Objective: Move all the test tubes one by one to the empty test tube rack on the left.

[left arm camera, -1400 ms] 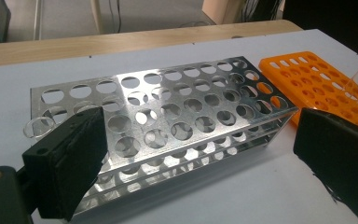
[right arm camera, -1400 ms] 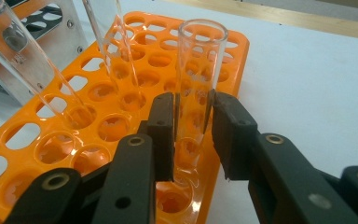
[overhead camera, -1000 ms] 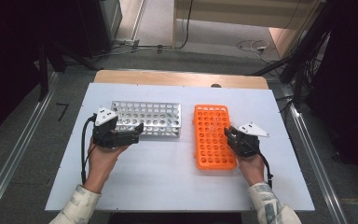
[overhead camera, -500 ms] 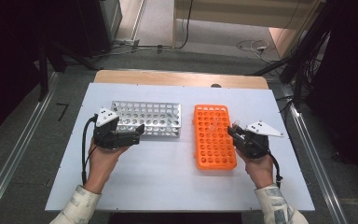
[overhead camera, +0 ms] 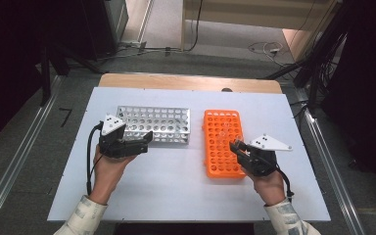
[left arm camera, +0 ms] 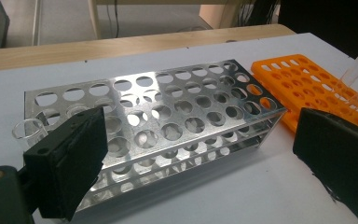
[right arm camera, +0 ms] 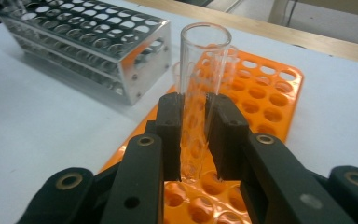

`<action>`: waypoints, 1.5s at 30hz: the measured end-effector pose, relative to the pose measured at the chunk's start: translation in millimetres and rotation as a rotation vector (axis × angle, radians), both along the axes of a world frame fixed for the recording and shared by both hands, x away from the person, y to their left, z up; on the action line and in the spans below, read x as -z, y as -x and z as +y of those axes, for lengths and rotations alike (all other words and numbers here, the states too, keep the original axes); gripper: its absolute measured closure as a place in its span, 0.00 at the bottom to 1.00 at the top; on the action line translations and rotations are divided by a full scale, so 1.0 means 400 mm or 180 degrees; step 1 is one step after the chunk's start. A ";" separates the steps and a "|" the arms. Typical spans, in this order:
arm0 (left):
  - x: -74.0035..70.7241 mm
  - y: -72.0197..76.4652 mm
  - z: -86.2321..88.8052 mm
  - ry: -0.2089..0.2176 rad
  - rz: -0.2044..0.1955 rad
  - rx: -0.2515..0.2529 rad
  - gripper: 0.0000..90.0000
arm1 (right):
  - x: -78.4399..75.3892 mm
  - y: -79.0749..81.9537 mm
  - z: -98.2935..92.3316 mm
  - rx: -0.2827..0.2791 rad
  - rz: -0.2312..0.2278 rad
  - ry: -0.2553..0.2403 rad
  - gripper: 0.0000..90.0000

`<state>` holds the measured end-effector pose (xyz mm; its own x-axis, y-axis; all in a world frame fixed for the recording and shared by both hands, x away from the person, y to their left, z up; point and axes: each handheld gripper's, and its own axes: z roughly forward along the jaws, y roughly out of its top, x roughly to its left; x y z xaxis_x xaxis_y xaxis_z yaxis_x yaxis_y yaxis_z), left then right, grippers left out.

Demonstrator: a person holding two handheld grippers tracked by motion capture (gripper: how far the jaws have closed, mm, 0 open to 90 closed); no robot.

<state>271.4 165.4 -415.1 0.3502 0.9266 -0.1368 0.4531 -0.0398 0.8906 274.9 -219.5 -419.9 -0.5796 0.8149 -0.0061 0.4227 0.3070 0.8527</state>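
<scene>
In the right gripper view my right gripper (right arm camera: 196, 135) is shut on a clear glass test tube (right arm camera: 201, 70), held upright above the orange rack (right arm camera: 265, 100). From above, the right gripper (overhead camera: 236, 147) hangs over the orange rack's (overhead camera: 221, 125) right front corner. The metal rack (overhead camera: 152, 122) lies left of it. My left gripper (overhead camera: 146, 141) sits at the metal rack's near left corner, jaws wide open. In the left gripper view the left gripper (left arm camera: 205, 172) frames the metal rack (left arm camera: 168, 116); one tube (left arm camera: 28, 133) stands in its near left hole, and two tubes (left arm camera: 356, 77) stand in the orange rack (left arm camera: 303, 79).
The racks rest on a white board (overhead camera: 176, 186) over a wooden table (overhead camera: 186, 82). Bare white surface lies in front of both racks. Cables (overhead camera: 267, 48) run over the floor behind the table, and metal rails (overhead camera: 14, 161) flank it.
My right gripper has risen and drifted to the right and nearer along the orange rack's edge, carrying the tube. The left gripper has stayed put.
</scene>
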 end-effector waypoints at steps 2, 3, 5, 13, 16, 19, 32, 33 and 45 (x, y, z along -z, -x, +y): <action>0.003 0.000 -0.003 -0.0017 0.0015 0.0013 0.04 | -0.001 0.005 0.011 -0.0056 0.0010 0.0000 0.81; 0.005 0.001 -0.004 -0.0036 0.0031 0.0023 0.04 | -0.001 0.007 0.017 -0.0082 0.0013 0.0001 0.81; 0.008 0.001 -0.008 -0.0035 0.0041 0.0040 0.03 | -0.002 0.011 0.028 -0.0121 0.0024 -0.0005 0.81; 0.009 0.016 -0.035 0.0016 0.0016 0.0149 0.04 | 0.007 0.021 0.082 -0.0304 0.0072 0.0007 0.81; 0.004 0.025 -0.059 0.0036 -0.0004 0.0242 0.04 | 0.014 0.024 0.110 -0.0390 0.0089 0.0029 0.81; -0.001 0.036 -0.086 0.0007 -0.0038 0.0339 0.04 | 0.022 0.027 0.139 -0.0477 0.0087 0.0059 0.81; 0.004 0.052 -0.146 -0.0019 -0.0070 0.0602 0.04 | 0.033 0.012 0.204 -0.0693 0.0137 0.0076 0.81; 0.006 0.054 -0.149 -0.0027 -0.0075 0.0623 0.04 | 0.033 0.010 0.210 -0.0715 0.0144 0.0078 0.81; 0.005 0.070 -0.183 -0.0021 -0.0099 0.0735 0.06 | 0.045 0.016 0.289 -0.0923 0.0181 0.0116 0.81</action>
